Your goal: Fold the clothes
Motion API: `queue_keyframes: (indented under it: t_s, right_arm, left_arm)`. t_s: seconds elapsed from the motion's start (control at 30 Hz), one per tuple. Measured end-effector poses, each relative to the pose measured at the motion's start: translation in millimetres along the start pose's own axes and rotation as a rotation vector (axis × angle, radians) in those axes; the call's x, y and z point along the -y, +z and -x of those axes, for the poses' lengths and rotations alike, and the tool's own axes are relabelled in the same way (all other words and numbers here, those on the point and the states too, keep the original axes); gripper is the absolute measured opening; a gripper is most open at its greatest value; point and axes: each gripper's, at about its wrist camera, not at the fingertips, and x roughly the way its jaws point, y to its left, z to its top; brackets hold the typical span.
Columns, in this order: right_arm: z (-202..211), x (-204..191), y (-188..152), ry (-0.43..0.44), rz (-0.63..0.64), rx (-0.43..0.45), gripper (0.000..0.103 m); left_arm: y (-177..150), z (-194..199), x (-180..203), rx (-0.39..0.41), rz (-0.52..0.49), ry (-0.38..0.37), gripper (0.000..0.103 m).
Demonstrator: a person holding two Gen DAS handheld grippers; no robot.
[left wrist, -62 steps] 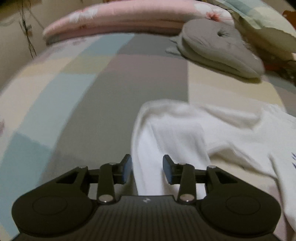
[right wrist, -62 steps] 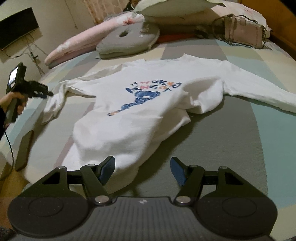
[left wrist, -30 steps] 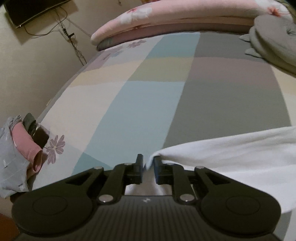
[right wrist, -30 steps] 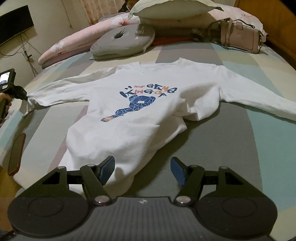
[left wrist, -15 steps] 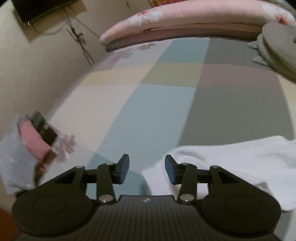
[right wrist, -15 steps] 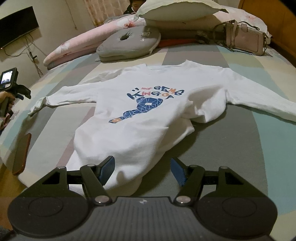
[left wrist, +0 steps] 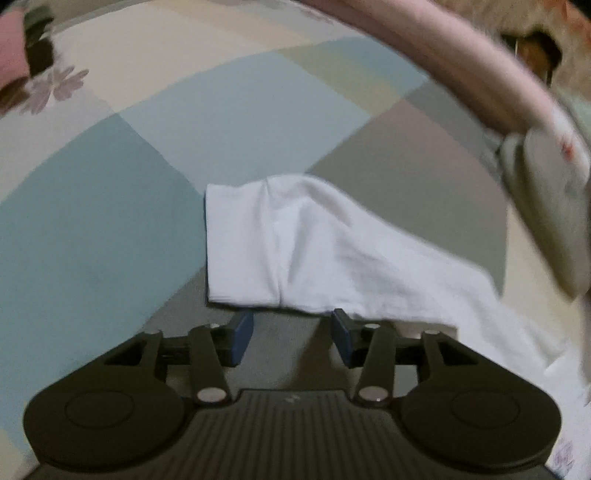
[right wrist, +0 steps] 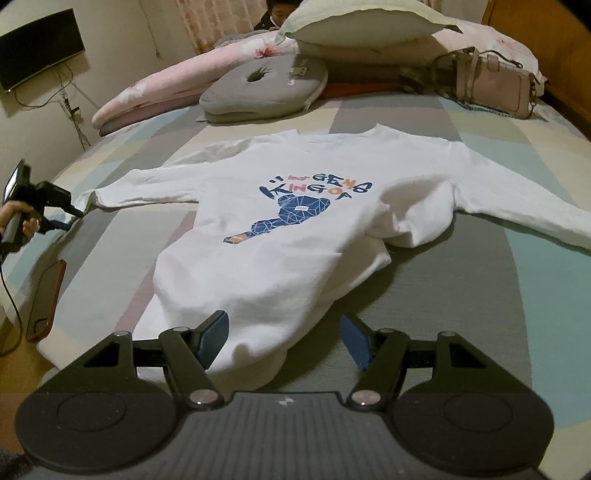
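Observation:
A white sweatshirt (right wrist: 288, 236) with a blue print lies face up on the patchwork bed sheet (right wrist: 461, 295), both sleeves spread out. Its left sleeve cuff (left wrist: 251, 243) rests flat on the sheet just beyond my left gripper (left wrist: 291, 326). That gripper's jaws are opening with nothing between them. In the right wrist view the left gripper (right wrist: 72, 218) shows in a hand at the bed's left side, just short of the cuff. My right gripper (right wrist: 284, 332) hovers open over the sweatshirt's hem, pads apart and not pressing the cloth.
A phone in a red case (right wrist: 44, 295) lies at the bed's left edge. A grey cushion (right wrist: 266, 88), a pink bolster (right wrist: 155, 92), pillows and a pink handbag (right wrist: 491, 85) line the far end. A person (right wrist: 273, 14) is behind the pillows.
My left gripper went from shut on the sleeve cuff to open, let the cuff drop flat, then rolled and drew back from it. The right gripper has stayed put.

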Motion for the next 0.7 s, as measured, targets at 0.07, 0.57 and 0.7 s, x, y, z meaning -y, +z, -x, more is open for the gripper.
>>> queue_keyframes:
  t_s: [0.07,0.57,0.7]
  right_arm:
    - [-3.2,-0.6,0.8,-0.003,-0.001,-0.006,0.072]
    - [-8.4,-5.5,0.6,-0.046,0.031,-0.021,0.072]
    - [-5.6,-5.2,0.0,-0.047,0.028,-0.012,0.072]
  left_arm:
    - [3.6,0.2,-11.8,0.010,0.084,-0.035,0.049]
    - [25.2,8.4,7.2,0.199,-0.078,0.266,0.019]
    - [23.3,19.5,13.0,0.195,-0.144,0.328,0.023]
